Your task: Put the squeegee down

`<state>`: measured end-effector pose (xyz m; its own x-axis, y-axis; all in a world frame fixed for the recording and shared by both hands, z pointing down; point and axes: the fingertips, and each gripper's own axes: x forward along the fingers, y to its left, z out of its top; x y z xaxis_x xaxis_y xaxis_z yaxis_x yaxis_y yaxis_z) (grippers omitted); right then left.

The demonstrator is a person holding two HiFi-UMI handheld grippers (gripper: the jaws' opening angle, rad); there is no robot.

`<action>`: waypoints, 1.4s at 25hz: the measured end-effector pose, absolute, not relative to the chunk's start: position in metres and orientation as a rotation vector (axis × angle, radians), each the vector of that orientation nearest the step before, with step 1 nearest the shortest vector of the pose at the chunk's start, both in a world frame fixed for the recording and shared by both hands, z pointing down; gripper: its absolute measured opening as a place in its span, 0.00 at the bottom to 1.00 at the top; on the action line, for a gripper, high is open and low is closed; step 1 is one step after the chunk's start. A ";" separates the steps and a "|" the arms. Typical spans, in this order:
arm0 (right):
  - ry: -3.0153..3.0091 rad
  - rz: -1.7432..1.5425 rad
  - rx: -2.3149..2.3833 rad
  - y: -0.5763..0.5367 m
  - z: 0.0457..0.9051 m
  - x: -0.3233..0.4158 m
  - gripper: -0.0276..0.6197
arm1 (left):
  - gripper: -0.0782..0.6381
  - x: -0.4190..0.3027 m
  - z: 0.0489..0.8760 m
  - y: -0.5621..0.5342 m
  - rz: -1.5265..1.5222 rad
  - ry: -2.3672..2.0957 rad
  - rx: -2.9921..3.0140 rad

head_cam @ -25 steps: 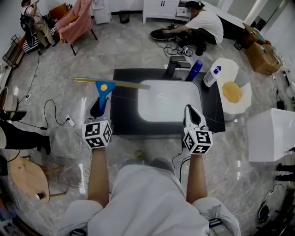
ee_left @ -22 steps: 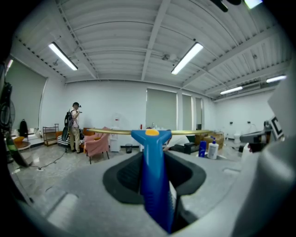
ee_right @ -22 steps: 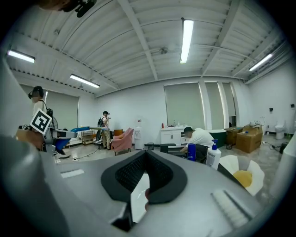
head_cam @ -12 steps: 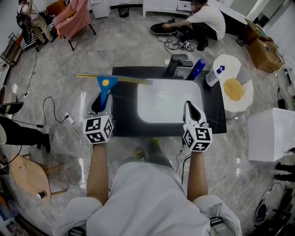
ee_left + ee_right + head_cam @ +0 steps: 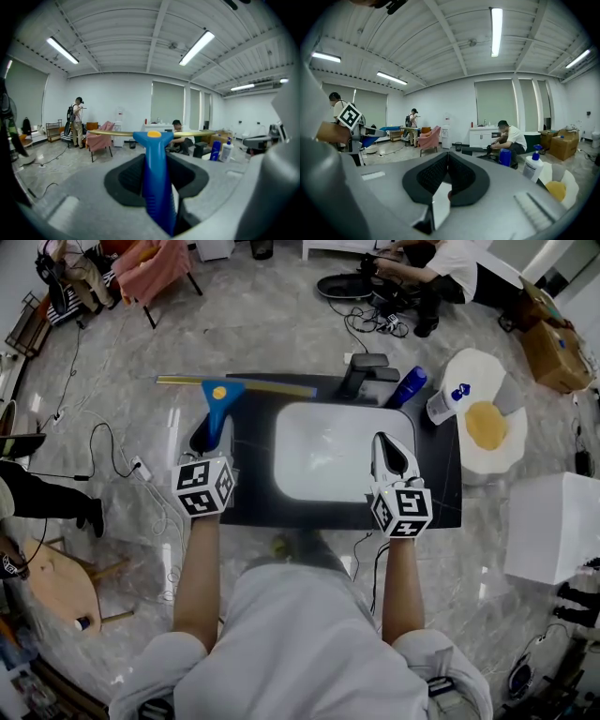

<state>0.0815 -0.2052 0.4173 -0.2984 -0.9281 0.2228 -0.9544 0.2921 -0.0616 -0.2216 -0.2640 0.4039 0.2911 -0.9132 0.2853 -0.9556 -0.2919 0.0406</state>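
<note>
The squeegee (image 5: 221, 397) has a blue handle and a long yellow blade. Its blade lies level across the back left corner of the black counter (image 5: 251, 486). My left gripper (image 5: 210, 440) is shut on the blue handle, beside the counter's left edge. In the left gripper view the handle (image 5: 158, 180) runs up between the jaws to the blade (image 5: 117, 133). My right gripper (image 5: 391, 456) hovers over the right rim of the white basin (image 5: 323, 451). Its jaws are shut with nothing in them, as the right gripper view shows (image 5: 447, 165).
A black faucet (image 5: 364, 371), a blue bottle (image 5: 410, 386) and a white spray bottle (image 5: 447, 400) stand at the counter's back right. A white box (image 5: 553, 526) sits on the right. Cables (image 5: 103, 460) trail on the floor at left. People work at the back.
Both grippers have moved forward towards the counter. The squeegee's blade has gone from over the counter's middle left to near its back edge, with the left grip unchanged.
</note>
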 end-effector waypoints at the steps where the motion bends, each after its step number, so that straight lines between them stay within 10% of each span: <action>1: -2.411 0.277 1.755 -0.210 0.420 0.083 0.05 | 0.30 -0.217 0.406 -0.270 0.313 -1.731 2.348; 35: -2.456 0.355 1.562 -0.308 0.487 0.109 0.05 | 0.30 -0.161 0.589 -0.395 0.606 -1.636 2.042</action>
<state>0.1090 -0.3077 0.4872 -0.4168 -0.8573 0.3022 -0.9078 0.4097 -0.0897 -0.1606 -0.3948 0.5889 0.1995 -0.7795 0.5938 -0.9782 -0.1937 0.0743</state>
